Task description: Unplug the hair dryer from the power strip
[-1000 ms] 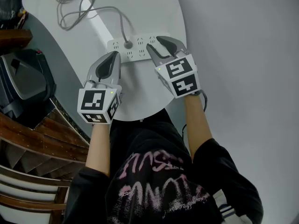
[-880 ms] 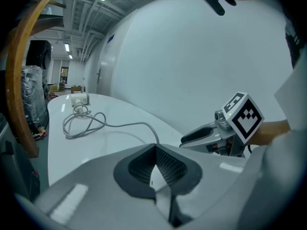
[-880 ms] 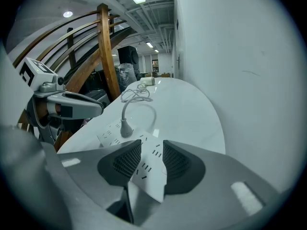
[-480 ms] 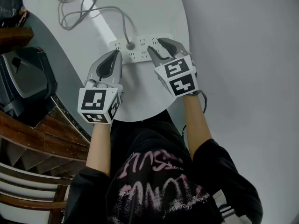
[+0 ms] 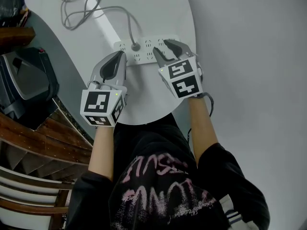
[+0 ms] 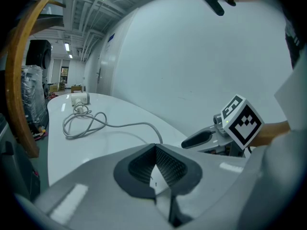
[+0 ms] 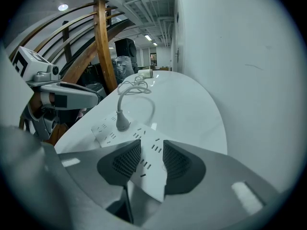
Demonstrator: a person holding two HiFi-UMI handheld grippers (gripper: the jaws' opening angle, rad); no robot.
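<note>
While poised over power strip (image 5: 146, 51), right claw (image 5: 160, 46) gapes.

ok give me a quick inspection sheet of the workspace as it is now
surface: white oval table, glossy
job's things: power strip flat on the table; grey plug seated in it; white object at the table's far end, probably the hair dryer
clutter: nothing seen
grippers: left gripper shut, empty, short of the strip; right gripper open, fingers either side of the strip's end
cables: grey cable loops from the plug toward the far end
surroundings: white wall; curved wooden rails; dark object
</note>
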